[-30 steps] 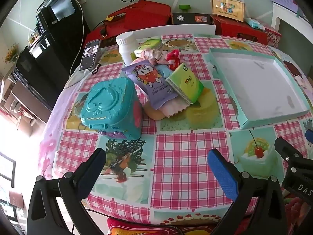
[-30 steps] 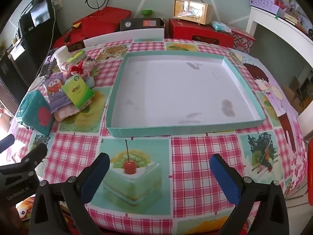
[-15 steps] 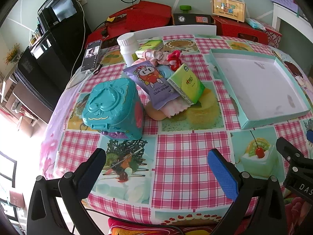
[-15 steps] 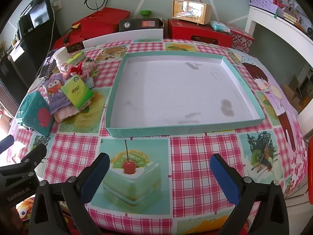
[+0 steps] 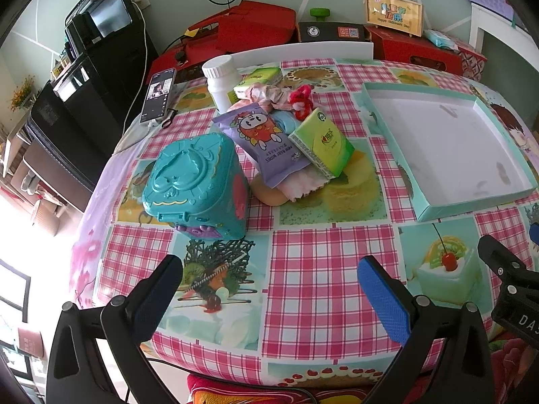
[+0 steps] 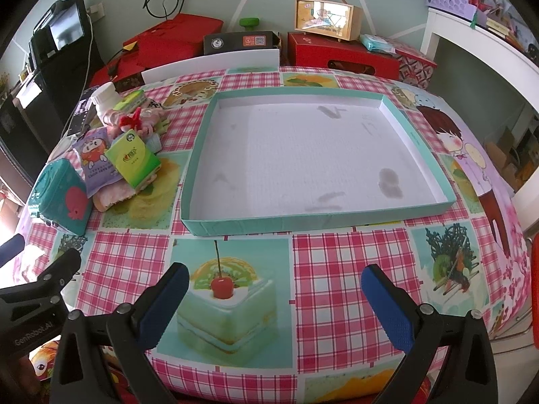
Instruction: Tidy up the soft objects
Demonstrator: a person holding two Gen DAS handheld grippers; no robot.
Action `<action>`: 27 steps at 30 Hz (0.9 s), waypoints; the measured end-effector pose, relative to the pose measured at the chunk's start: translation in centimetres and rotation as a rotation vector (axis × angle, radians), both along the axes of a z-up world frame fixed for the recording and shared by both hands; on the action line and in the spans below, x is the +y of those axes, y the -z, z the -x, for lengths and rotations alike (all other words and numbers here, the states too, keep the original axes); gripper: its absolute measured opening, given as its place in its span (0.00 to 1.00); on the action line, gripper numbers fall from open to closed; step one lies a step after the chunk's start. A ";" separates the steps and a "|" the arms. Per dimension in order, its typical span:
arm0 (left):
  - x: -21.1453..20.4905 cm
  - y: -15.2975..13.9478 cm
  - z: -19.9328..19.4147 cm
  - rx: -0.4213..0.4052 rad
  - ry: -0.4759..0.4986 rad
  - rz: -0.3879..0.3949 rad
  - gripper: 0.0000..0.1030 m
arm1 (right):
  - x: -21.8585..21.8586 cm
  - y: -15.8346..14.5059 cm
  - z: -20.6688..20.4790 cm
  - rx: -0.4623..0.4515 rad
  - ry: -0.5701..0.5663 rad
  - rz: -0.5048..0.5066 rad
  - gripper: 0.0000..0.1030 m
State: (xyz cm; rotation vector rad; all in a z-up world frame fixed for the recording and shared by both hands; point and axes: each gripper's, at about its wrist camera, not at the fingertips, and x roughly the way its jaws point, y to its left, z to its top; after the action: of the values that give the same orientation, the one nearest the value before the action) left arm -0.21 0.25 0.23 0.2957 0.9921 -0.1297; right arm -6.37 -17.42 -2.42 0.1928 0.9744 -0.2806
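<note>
Soft packets pile (image 5: 286, 141) lay beside shallow teal cardboard tray (image 6: 235, 227) | round pink-checked tablecloth table (image 5: 316, 269) | red boxes behind | left gripper (image 5: 269, 286) and right gripper (image 6: 274, 286) gaped, empty

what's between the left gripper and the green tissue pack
Only bare tablecloth lies between the open left gripper and the green tissue pack, as the left wrist view shows; the teal toy case sits off to the left.

On my worktop (image 5: 303, 269) the tray (image 5: 471, 202) lies right; left of it I see a heap: tissue pack (image 5: 321, 143) on wipes pouch (image 5: 266, 141), bottle (image 5: 220, 82) behind, lidded box (image 5: 195, 185) nearest left
</note>
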 end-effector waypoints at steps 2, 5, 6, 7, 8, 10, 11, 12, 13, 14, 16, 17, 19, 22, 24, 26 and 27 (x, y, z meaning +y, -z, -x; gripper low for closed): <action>0.0 0.0 0.0 0.003 -0.001 0.002 1.00 | 0.0 0.0 0.0 0.001 0.000 -0.001 1.00; 0.1 0.2 0.0 0.005 -0.004 0.029 1.00 | -0.1 0.0 0.0 0.001 0.000 -0.001 1.00; 0.0 0.2 0.0 0.014 -0.006 0.019 1.00 | -0.1 0.0 0.0 0.000 0.000 -0.001 1.00; 0.0 0.2 0.0 0.018 -0.006 0.012 1.00 | 0.0 0.0 0.0 0.000 0.000 0.000 1.00; 0.0 0.3 0.1 0.017 -0.005 0.010 1.00 | 0.0 0.0 0.0 0.001 0.001 0.001 1.00; -0.2 0.3 0.1 0.030 -0.004 -0.009 1.00 | 0.0 -0.1 0.0 0.000 0.002 0.002 1.00; -0.2 0.2 0.1 0.042 -0.003 -0.022 1.00 | 0.1 -0.1 0.0 0.000 0.002 0.002 1.00; -0.3 0.2 0.0 0.052 -0.002 -0.025 1.00 | 0.1 -0.1 0.0 0.001 0.003 0.002 1.00; -0.3 0.1 -0.1 0.086 -0.002 -0.055 1.00 | 0.0 -0.1 0.0 0.002 0.003 0.001 1.00; -0.3 0.1 -0.1 0.086 -0.004 -0.052 1.00 | 0.0 -0.1 0.0 0.003 0.004 -0.001 1.00; 0.0 -0.3 0.0 0.062 -0.008 0.001 1.00 | 0.0 -0.1 -0.1 0.003 0.003 -0.007 1.00; 0.3 -0.6 0.0 0.060 -0.008 0.028 1.00 | 0.0 -0.2 -0.1 0.002 0.003 -0.010 1.00; 1.0 -1.4 -0.1 0.050 -0.006 0.105 1.00 | -0.1 -0.7 0.1 -0.024 -0.002 -0.017 1.00; 2.0 -2.5 -0.9 0.027 -0.029 0.177 1.00 | -0.1 -2.8 0.4 -0.115 -0.024 -0.003 1.00; 2.6 -3.4 -1.9 0.020 -0.045 0.208 1.00 | 0.0 -4.0 0.2 -0.161 -0.039 0.002 1.00; 3.0 -4.4 -2.9 -0.007 -0.056 0.232 1.00 | 0.0 -5.1 -0.3 -0.193 -0.063 -0.020 1.00; 3.3 -4.8 -3.3 -0.017 -0.062 0.246 1.00 | 0.0 -5.3 -0.6 -0.196 -0.072 -0.037 1.00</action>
State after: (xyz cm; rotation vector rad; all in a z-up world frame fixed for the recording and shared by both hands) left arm 3.13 3.59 4.99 0.0404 0.9568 -0.1907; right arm -5.77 -17.43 2.89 0.2142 0.7904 -0.1740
